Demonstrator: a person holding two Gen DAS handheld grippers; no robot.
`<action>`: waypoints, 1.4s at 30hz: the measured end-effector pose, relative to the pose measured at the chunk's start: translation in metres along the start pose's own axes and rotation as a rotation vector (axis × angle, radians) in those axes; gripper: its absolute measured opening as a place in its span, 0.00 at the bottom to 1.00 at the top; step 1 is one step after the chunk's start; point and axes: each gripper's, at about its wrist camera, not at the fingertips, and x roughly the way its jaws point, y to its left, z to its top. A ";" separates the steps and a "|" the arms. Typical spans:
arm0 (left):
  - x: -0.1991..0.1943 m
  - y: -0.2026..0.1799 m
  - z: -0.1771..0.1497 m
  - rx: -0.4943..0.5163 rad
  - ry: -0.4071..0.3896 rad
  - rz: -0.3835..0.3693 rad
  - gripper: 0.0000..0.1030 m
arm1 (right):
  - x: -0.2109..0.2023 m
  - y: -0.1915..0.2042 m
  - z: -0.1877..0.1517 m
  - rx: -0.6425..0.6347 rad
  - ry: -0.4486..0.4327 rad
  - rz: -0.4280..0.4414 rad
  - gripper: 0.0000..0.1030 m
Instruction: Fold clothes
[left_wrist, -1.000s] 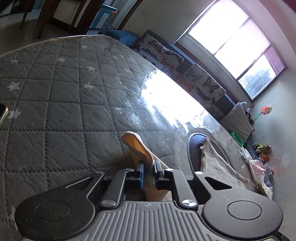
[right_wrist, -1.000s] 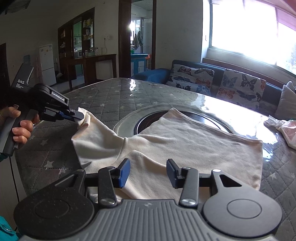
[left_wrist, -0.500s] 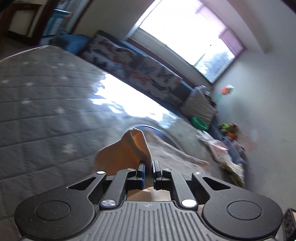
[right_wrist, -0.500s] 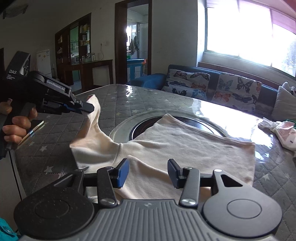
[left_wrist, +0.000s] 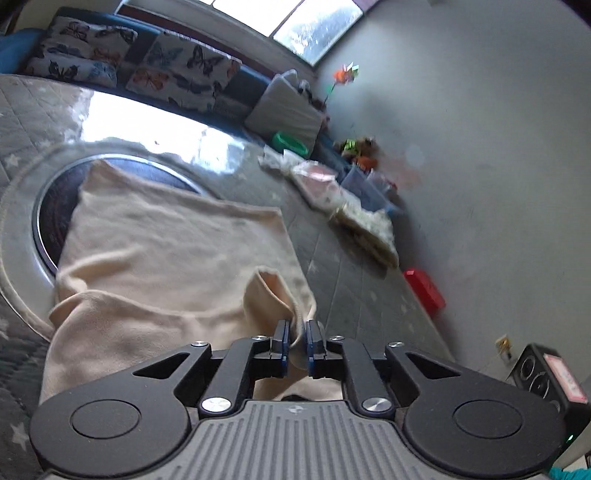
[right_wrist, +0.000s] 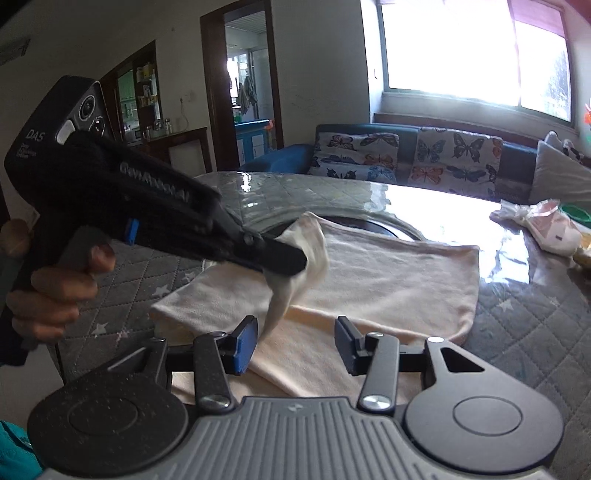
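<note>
Left gripper (right_wrist: 295, 260) tips hidden in cloth (right_wrist: 369, 280) — clutter (left_wrist: 351, 199) blurred.

— What's the left gripper (right_wrist: 295, 264) got?
— A bunched sleeve of the cream shirt (right_wrist: 388, 273), lifted above the rest (which lies flat on the quilted tabletop (right_wrist: 535, 317)).
— And the right gripper (right_wrist: 295, 343)?
— Jaws spread wide, low over the shirt's near edge.
</note>
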 end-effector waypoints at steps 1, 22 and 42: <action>0.000 0.001 -0.002 0.003 0.004 0.005 0.20 | 0.001 -0.002 -0.001 0.007 0.005 -0.004 0.45; -0.051 0.033 -0.002 0.157 -0.245 0.486 1.00 | 0.018 -0.014 -0.010 0.057 0.057 -0.051 0.45; -0.080 0.024 0.003 0.214 -0.400 0.630 1.00 | 0.036 -0.036 -0.011 0.172 0.095 -0.082 0.32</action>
